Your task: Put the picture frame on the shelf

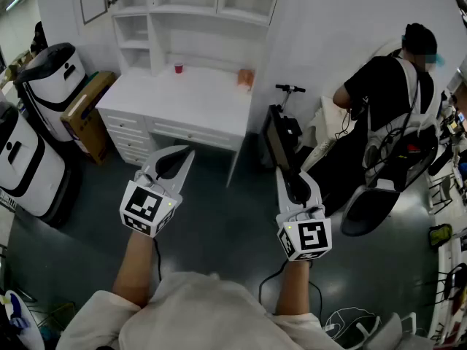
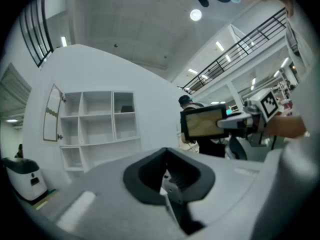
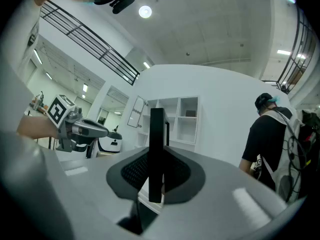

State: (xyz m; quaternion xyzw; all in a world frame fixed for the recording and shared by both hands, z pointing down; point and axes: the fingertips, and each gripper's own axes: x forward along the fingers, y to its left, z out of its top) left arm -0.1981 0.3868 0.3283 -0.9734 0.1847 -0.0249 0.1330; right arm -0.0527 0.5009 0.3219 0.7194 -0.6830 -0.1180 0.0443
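A black picture frame [image 1: 276,138] stands edge-up between the jaws of my right gripper [image 1: 284,175], which is shut on its lower edge. The right gripper view shows the frame [image 3: 157,149] as a thin dark upright bar rising from the pads. From the left gripper view its tan front [image 2: 202,122] faces left, held out level. My left gripper [image 1: 182,159] hovers level to the left of it, jaws shut with nothing in them [image 2: 167,181]. The white cubby shelf [image 1: 186,9] sits ahead above a desk, also seen from both grippers [image 2: 97,116] [image 3: 175,119].
A white desk [image 1: 182,97] with drawers stands under the shelf, bearing a red cup [image 1: 178,68] and an orange item [image 1: 246,77]. White bags [image 1: 51,79] and a cardboard box [image 1: 87,111] crowd the left. A person [image 1: 387,100] sits at right.
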